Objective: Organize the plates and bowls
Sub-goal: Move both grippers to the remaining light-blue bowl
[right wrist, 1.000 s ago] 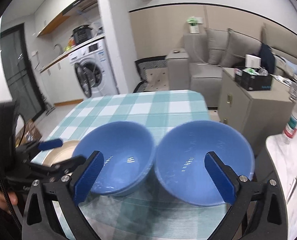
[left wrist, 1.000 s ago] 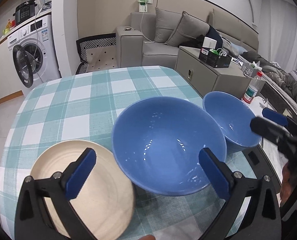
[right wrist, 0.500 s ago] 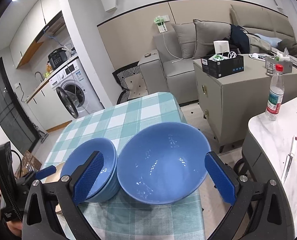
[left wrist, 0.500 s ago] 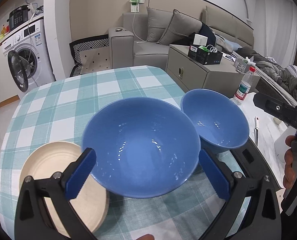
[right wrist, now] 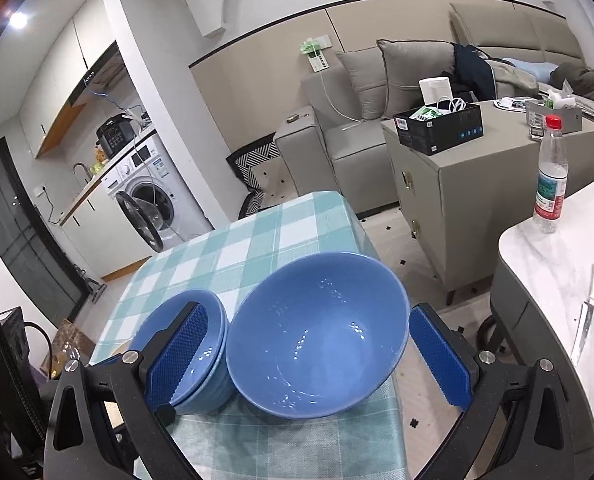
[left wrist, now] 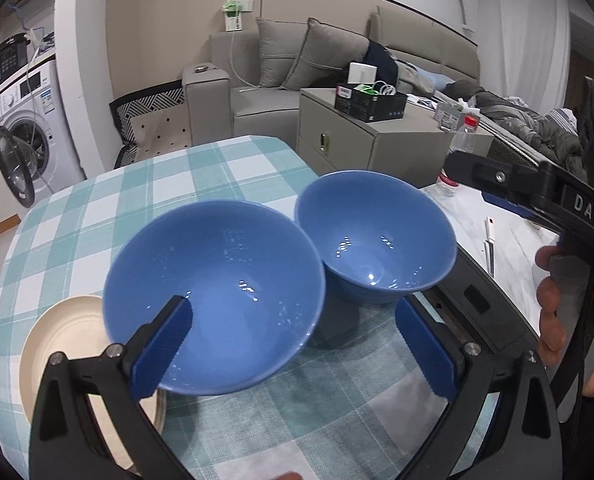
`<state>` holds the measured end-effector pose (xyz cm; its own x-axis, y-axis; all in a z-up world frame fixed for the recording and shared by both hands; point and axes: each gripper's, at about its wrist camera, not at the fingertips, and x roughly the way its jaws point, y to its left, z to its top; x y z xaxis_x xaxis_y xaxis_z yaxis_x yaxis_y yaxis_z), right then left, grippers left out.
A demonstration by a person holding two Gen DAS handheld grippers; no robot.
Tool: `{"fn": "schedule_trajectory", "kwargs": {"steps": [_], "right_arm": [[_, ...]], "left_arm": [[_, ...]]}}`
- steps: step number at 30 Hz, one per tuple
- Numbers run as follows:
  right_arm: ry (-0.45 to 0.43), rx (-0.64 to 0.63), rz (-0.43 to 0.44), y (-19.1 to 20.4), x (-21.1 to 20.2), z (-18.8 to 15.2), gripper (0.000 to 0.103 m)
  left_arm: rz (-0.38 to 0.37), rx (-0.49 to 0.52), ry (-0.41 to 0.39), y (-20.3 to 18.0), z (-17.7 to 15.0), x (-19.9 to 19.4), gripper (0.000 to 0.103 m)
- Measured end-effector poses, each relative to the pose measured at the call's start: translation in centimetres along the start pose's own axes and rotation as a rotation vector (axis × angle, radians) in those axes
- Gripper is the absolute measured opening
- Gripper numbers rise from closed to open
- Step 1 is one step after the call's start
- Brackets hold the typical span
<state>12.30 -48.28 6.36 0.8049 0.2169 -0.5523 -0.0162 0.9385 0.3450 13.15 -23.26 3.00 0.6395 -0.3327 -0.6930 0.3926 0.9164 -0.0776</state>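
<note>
Teal-and-white checked cloth covers the surface [left wrist: 97, 216], with a grey sofa [left wrist: 281, 72], a washing machine [left wrist: 21, 128] and a low cabinet [right wrist: 477, 192] in the room behind it.

Two blue bowls sit side by side near the surface's right edge, their rims touching or nearly so. From the left wrist view, the nearer bowl [left wrist: 213, 292] lies between the left tongs [left wrist: 293, 348], whose blue pads stand wide apart; the left pad [left wrist: 161, 344] overlaps the bowl's near rim in the picture, but I cannot tell whether it touches. That bowl's left edge hangs over a cream plate [left wrist: 69, 348] lying flat on the cloth. The second bowl [left wrist: 377, 236] sits just to the right, close to the cloth's edge.

From the right wrist view, the right tongs [right wrist: 309, 356] are also spread wide, framing the second bowl [right wrist: 317, 332] with a gap on the right side. The nearer bowl [right wrist: 193, 344] sits left of it, partly behind the left pad. A person's hand [left wrist: 569, 312] grips the right tool's handle at the edge of the left view. A water bottle [right wrist: 551, 176] stands upright on a white marble counter [right wrist: 557, 272] to the right, where a knife [right wrist: 585, 320] lies flat.
</note>
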Motion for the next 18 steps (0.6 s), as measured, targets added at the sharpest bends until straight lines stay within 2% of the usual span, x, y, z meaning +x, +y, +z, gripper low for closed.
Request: {"fn": "schedule_trajectory", "kwargs": {"steps": [3,11,18], "right_arm": [[-0.052,0.02,-0.006,-0.6,-0.7,0.2,0.102],[-0.079,0.039,-0.012,-2.4,-1.2,0.3,0.102],[-0.049,0.053,-0.02,-3.3,-0.4,0.1,0.102]], "left_arm": [[-0.027,0.019,0.007,-0.9,0.0,0.1,0.096],[-0.072,0.067,0.034,-3.2,-0.1,0.9,0.064],[-0.111,0.072,0.071,-4.7,0.2,2.1,0.06]]}}
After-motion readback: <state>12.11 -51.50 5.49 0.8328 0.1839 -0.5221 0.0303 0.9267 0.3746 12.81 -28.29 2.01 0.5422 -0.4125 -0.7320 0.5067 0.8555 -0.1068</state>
